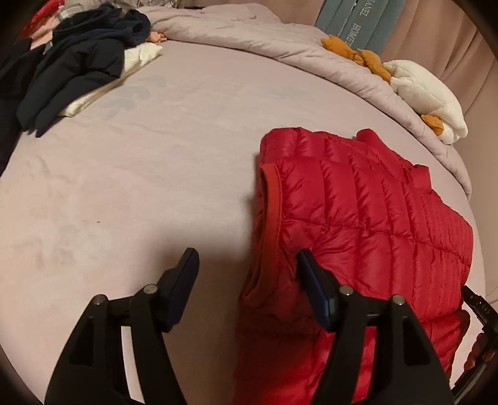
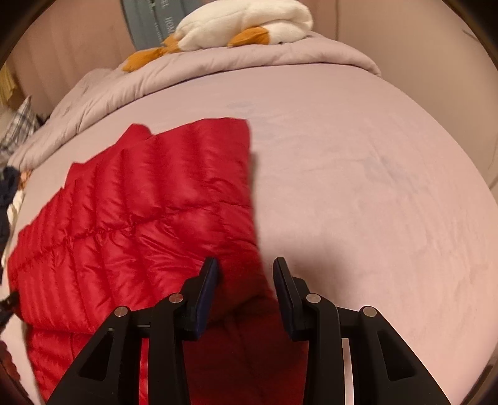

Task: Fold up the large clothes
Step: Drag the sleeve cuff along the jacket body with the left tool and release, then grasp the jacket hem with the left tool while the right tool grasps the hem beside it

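A red quilted down vest lies folded over on the pink bed sheet. It also shows in the right wrist view. My left gripper is open above the vest's armhole edge, its right finger over the red fabric, holding nothing. My right gripper is open, with the vest's near right corner lying between its jaws, not clamped. The other gripper's black tip peeks in at the vest's far right edge.
A pile of dark navy clothes lies at the far left over a cream cloth. A rolled grey-pink duvet runs along the back. A white and orange plush toy lies on it. Teal boxes stand behind.
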The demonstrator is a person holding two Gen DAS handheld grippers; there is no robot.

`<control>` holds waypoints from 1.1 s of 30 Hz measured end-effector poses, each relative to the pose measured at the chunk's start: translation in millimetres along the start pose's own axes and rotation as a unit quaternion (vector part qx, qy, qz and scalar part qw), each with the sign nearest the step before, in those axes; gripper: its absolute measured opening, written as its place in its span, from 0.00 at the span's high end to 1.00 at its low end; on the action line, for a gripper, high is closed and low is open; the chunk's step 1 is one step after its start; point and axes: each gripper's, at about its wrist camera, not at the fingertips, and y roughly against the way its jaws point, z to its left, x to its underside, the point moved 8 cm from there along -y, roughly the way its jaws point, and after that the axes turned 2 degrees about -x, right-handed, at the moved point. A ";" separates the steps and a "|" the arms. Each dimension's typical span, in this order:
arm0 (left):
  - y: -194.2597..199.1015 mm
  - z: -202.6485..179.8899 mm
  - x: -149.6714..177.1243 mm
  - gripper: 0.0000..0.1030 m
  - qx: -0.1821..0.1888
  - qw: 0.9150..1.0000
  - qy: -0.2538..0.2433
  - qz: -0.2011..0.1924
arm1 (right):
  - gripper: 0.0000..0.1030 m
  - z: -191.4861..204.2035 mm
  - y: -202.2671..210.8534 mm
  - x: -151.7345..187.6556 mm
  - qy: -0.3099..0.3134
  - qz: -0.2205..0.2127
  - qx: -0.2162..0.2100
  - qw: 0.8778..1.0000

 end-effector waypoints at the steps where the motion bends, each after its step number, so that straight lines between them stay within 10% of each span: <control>1: 3.3 1.1 0.5 0.34 -0.001 1.000 0.000 -0.002 | 0.66 -3.7 3.6 -0.4 -0.003 -0.004 0.004 1.000; 6: 30.3 10.1 1.0 0.24 -0.009 1.000 0.011 -0.023 | 0.64 -19.3 36.7 0.9 -0.021 -0.033 0.005 0.999; 20: 136.5 3.4 29.0 0.00 0.085 0.991 0.039 -0.093 | 0.15 -9.9 166.2 20.7 0.025 -0.165 -0.068 0.984; 33: 115.9 -0.5 124.7 0.00 0.159 0.986 0.036 0.017 | 0.14 -25.9 148.8 96.1 0.033 -0.103 -0.097 0.989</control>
